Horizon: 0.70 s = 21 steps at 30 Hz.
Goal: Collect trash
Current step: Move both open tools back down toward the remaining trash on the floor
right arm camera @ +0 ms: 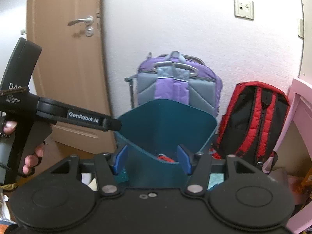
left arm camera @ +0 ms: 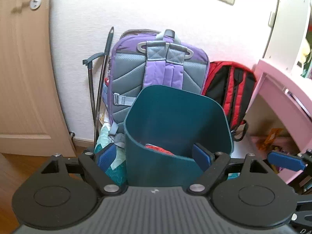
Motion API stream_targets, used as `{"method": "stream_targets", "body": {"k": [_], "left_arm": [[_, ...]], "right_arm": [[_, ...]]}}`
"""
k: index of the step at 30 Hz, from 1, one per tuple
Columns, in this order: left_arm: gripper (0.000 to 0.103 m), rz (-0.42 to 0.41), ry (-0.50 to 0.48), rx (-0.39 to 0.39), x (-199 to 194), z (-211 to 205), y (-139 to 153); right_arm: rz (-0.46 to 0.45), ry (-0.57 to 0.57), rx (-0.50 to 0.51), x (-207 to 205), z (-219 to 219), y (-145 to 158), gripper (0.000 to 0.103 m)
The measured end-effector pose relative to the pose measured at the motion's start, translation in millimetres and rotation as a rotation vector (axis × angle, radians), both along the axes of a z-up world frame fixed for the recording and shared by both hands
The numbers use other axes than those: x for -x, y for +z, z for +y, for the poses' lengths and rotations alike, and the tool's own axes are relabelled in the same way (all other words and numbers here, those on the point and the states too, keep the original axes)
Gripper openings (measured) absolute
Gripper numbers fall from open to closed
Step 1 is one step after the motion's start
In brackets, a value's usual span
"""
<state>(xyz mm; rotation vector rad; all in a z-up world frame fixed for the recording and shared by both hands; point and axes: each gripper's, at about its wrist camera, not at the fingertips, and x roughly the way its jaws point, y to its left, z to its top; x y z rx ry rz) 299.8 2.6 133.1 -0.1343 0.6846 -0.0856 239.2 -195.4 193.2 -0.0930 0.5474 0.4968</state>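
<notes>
A dark teal bin (left arm camera: pixel 175 113) (right arm camera: pixel 165 120) stands tilted in front of two backpacks, its mouth turned toward both cameras. Red trash (left arm camera: pixel 158 149) (right arm camera: pixel 164 158) lies inside it. My left gripper (left arm camera: pixel 154 152) is open and frames the bin's near wall, with a gap beside the left pad (left arm camera: pixel 106 157). In the right wrist view the left gripper (right arm camera: pixel 114 125) comes in from the left, its tip at the bin's left rim. My right gripper (right arm camera: pixel 152 157) is open too, and its blue pads (right arm camera: pixel 120 160) do not press on the bin. One right finger (left arm camera: pixel 284 160) shows right of the bin.
A purple and grey backpack (left arm camera: pixel 156 68) and a red and black one (left arm camera: pixel 232 89) lean on the white wall. A wooden door (left arm camera: pixel 23 78) is on the left, pink furniture (left arm camera: pixel 276 89) on the right with an orange wrapper (left arm camera: pixel 273 136) beneath. Quilted cloth (left arm camera: pixel 115 167) lies beside the bin.
</notes>
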Motion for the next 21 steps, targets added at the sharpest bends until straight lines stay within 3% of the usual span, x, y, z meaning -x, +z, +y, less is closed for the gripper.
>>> {"method": "stream_targets", "body": {"k": [5,7,8,12,16,21], "left_arm": [[0.085,-0.027,0.015,0.025,38.6,29.7,-6.9],[0.092,-0.039,0.033,0.031,51.6,43.3,-13.1],[0.103,-0.048,0.047,0.032,59.4,52.4,-18.1],[0.103,-0.106,0.101,0.052,88.3,88.9,-45.2],[0.103,-0.053,0.164,0.061,99.1,126.4,-82.6],[0.103,0.075,0.235,0.021,96.4,172.9,-146.5]], "right_arm": [[-0.001,0.048,-0.038,29.1,5.5,-5.3,0.056],[0.015,0.061,-0.058,37.2,9.1,-13.3,0.056],[0.019,0.068,-0.063,41.4,11.3,-18.6,0.056],[0.028,0.114,-0.072,55.9,21.7,-46.5,0.056],[0.111,0.166,-0.054,59.1,39.5,-91.6,0.057],[0.268,0.175,0.013,48.6,67.5,-165.4,0.056]]}}
